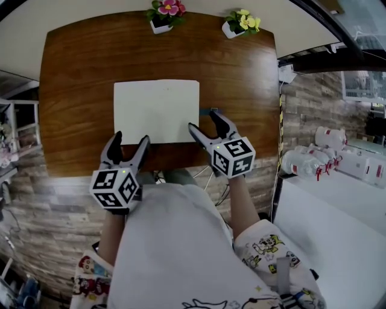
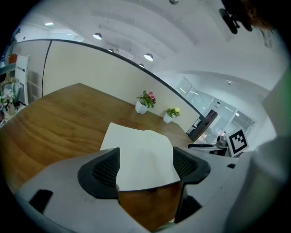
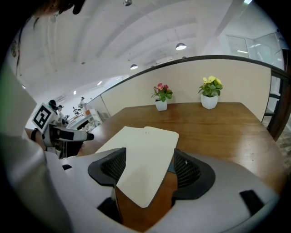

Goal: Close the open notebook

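A notebook (image 1: pixel 157 111) lies flat in the middle of the wooden table (image 1: pixel 72 90), showing blank cream pages. A dark bluish edge peeks out along its right side. My left gripper (image 1: pixel 130 140) hovers open at the notebook's near left edge; in the left gripper view the notebook (image 2: pixel 141 154) shows between the spread jaws of my left gripper (image 2: pixel 145 170). My right gripper (image 1: pixel 204 122) stands open at the near right corner. In the right gripper view that corner of the notebook (image 3: pixel 145 159) lies between the jaws of my right gripper (image 3: pixel 148 170). I cannot tell whether either gripper touches the notebook.
Two small white pots stand at the table's far edge, one with pink flowers (image 1: pixel 164 17) and one with yellow flowers (image 1: pixel 242 23). Several white bottles (image 1: pixel 319 157) and a white surface (image 1: pixel 338 217) lie off to the right. The person's body is close to the table's near edge.
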A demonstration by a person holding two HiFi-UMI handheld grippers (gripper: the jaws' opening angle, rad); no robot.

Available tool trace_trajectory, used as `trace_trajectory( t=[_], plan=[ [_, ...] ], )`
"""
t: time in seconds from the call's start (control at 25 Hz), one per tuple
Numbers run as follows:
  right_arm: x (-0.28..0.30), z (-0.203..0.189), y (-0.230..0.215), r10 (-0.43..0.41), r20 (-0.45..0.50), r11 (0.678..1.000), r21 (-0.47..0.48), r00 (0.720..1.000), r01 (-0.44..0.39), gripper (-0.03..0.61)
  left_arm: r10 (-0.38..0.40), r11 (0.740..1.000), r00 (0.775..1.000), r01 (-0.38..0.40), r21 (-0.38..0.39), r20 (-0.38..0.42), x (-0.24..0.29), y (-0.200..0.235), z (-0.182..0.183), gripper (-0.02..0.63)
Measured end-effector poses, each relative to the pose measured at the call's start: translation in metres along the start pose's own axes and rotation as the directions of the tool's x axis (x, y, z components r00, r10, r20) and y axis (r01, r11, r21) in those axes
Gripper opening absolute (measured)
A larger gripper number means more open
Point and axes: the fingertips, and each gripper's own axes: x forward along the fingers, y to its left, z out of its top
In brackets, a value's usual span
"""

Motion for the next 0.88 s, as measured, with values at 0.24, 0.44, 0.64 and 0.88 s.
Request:
trace_trajectory(
  t=[0.24,0.44,0.64,0.88],
  plan=[
    [0.018,-0.014,-0.005,0.014,-0.071,1.0,-0.026,0.997,-0.016,0.305,-0.023,0.998,0.999,0.021,-0.058,-0.045,0.005,-0.003,-0.022,0.339],
    [0.032,-0.026,-0.009,0.025,-0.132,0.999,-0.039,0.991,-0.031,0.305,-0.052,0.99,0.996,0.043,-0.133,-0.066,0.01,-0.005,-0.034,0.34],
    [0.042,-0.035,-0.015,0.032,-0.182,0.998,-0.053,0.983,-0.042,0.305,-0.063,0.98,0.995,0.048,-0.195,-0.071,0.013,-0.004,-0.04,0.34],
    [0.05,-0.043,-0.019,0.031,-0.237,0.995,-0.083,0.971,-0.052,0.305,-0.089,0.962,0.993,0.066,-0.266,-0.075,0.015,-0.006,-0.051,0.341]
  ],
)
